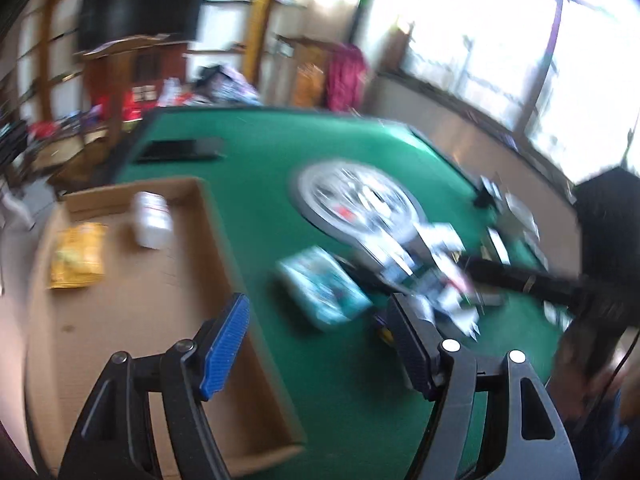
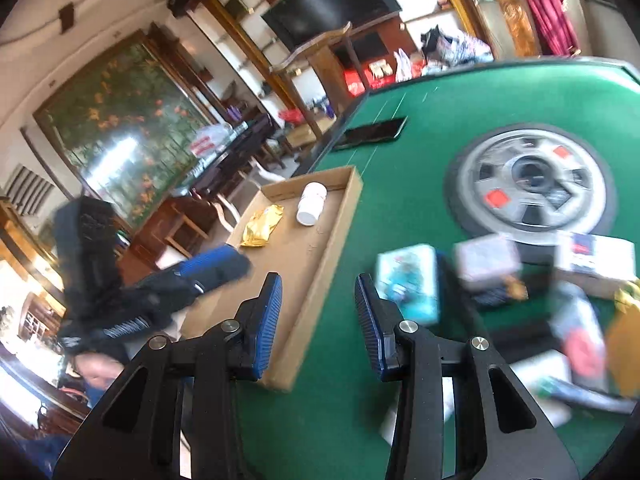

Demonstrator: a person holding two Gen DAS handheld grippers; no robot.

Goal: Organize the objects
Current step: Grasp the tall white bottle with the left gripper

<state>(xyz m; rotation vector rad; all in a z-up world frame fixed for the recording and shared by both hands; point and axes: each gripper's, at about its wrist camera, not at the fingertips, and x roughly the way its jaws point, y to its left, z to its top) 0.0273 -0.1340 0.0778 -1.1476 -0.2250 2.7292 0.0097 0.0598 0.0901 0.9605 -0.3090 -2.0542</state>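
Cardboard tray (image 2: 320, 248) beside teal box (image 2: 408, 280), seemingly apart.

Bright window (image 1: 500, 40) glare; heavy motion blur; fisheye-warped edges.

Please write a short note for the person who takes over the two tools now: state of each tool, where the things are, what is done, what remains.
Left tool: open, nothing between the pads.
Right tool: open, empty.
Cardboard tray on the green table: already holds a white bottle lying on its side and a yellow packet.
Still loose on the table: a teal box nearest the tray, and several other boxes and packets beside it, too blurred to name.
Left to do: move the loose things into the tray, probably the teal box first.
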